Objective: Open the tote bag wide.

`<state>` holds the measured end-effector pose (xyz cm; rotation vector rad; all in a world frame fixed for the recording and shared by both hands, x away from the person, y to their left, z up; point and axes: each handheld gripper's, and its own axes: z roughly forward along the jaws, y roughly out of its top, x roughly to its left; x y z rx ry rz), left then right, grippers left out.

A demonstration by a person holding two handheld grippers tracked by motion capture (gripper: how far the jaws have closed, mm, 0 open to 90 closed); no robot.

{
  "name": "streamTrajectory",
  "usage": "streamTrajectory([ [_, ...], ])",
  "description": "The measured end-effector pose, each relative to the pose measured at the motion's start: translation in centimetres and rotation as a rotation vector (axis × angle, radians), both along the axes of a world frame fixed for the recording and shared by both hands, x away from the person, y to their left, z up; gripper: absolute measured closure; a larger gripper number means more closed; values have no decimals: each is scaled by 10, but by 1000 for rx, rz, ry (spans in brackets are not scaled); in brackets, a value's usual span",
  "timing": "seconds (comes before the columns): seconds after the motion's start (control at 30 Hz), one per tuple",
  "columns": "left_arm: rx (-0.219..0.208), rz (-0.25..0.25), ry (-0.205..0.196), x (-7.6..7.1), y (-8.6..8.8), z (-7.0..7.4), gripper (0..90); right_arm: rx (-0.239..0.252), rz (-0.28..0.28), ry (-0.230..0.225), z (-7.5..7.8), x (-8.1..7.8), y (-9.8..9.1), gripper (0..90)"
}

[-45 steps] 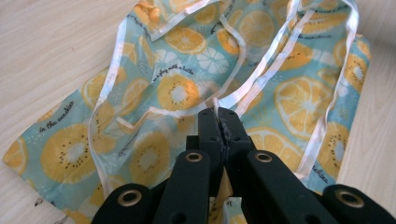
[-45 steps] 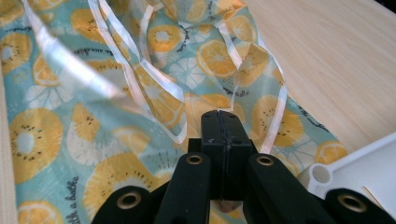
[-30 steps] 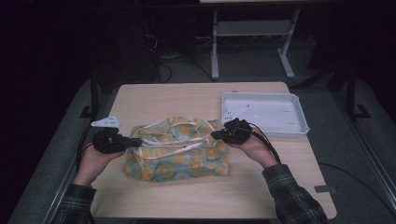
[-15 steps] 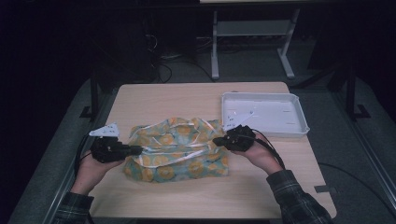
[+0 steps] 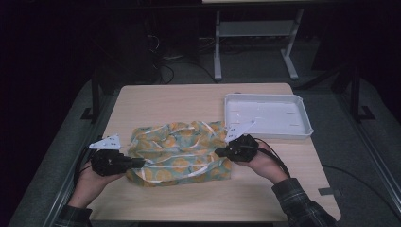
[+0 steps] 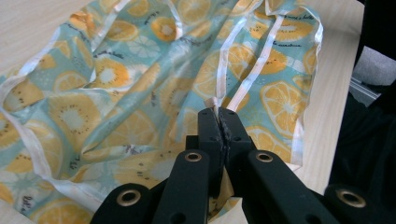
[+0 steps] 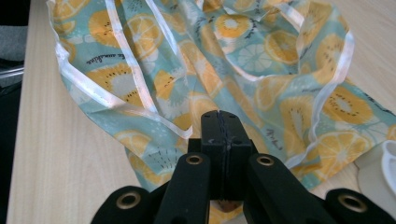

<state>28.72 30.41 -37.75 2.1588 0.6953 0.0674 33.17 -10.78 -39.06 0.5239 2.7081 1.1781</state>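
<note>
So I've got the cloth (image 5: 182, 152) with the orange-slice print lying crumpled in the middle of the table (image 5: 189, 97), nearer the front edge. My left tool (image 5: 140, 162) is clamped tight on its left end, and my right tool (image 5: 220, 152) is pinched on the right end. A white tray (image 5: 302, 130) sits by the right edge.

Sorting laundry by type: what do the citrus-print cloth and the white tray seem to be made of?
The teal citrus-print cloth looks like thin, slightly glossy synthetic or coated fabric: soft creases, shiny white ribbon edging. The white rectangular tray looks like smooth moulded plastic, judging by its rounded rim and even sheen.
</note>
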Motion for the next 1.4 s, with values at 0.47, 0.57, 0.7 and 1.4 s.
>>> streamTrajectory([
  [0.47,3,-36,30,-18,-5,-8,884,-16,19,31,-4,-21,-6,892],
  [0.57,13,-52,35,-20,-5,-10,884,-28,31,27,-7,-24,-7,892],
  [0.7,13,-60,54,-24,-8,-14,884,-40,42,42,-11,-30,-8,891],
  [1.4,166,-132,147,-31,-28,-45,879,-153,108,124,-50,-52,1,887],
])
